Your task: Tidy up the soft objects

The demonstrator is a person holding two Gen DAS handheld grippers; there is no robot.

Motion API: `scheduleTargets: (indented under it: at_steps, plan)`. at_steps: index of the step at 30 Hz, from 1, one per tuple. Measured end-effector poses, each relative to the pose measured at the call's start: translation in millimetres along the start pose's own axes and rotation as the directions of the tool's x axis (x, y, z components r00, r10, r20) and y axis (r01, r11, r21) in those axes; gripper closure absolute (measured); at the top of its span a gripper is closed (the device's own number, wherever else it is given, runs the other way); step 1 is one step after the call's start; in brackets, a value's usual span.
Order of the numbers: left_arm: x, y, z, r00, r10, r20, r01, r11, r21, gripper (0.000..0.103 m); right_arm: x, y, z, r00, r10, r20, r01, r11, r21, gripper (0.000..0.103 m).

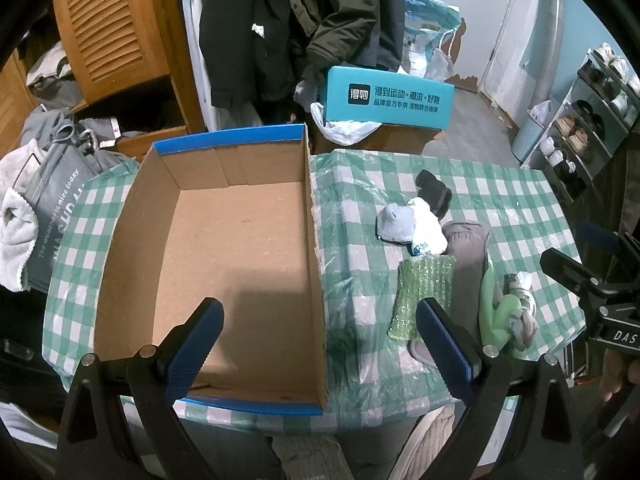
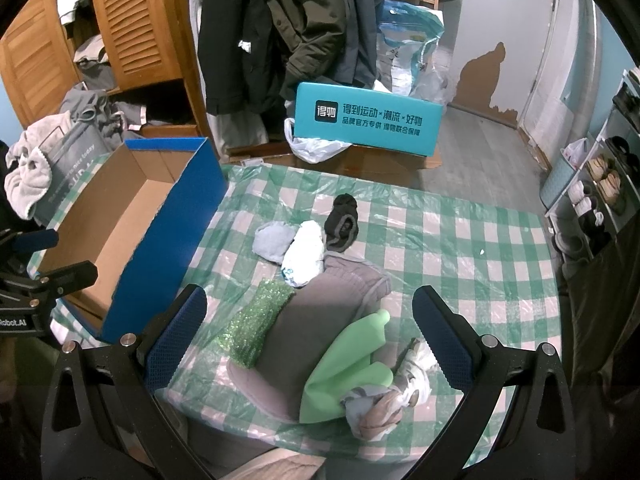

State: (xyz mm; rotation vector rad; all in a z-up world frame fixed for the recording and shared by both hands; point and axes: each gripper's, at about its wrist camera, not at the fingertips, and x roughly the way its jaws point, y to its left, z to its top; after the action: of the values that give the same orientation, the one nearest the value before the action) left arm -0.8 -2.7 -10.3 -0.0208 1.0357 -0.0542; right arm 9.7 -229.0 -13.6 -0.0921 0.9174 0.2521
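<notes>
An open cardboard box (image 1: pixel 240 264) with blue outer walls (image 2: pixel 168 232) stands on the left of the checkered table; nothing lies inside it. Soft items lie in a pile to its right: a grey cloth (image 2: pixel 320 312), a green sparkly sponge (image 2: pixel 256 320), a green foam piece (image 2: pixel 348 364), a patterned bundle (image 2: pixel 392 388), a white sock (image 2: pixel 304 252), a light blue sock (image 2: pixel 274 242) and a black sock (image 2: pixel 342 222). My left gripper (image 1: pixel 320 344) is open over the box's near right wall. My right gripper (image 2: pixel 310 336) is open above the pile.
A teal printed box (image 2: pixel 368 120) stands on a carton behind the table. Coats (image 2: pixel 280 20) hang behind it. A wooden louvred cabinet (image 1: pixel 116 32) and heaped clothes are at the left. A shoe rack (image 2: pixel 600 184) stands at the right.
</notes>
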Motion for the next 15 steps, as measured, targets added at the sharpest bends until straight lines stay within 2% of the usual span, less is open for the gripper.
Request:
scheduleTargets:
  at_steps: [15]
  plan:
    - [0.1, -1.8, -7.8, 1.000, 0.001, -0.001, -0.001, 1.000, 0.005, 0.005, 1.5, -0.6, -3.4, 1.000, 0.000, -0.005, 0.000, 1.000, -0.001, 0.002]
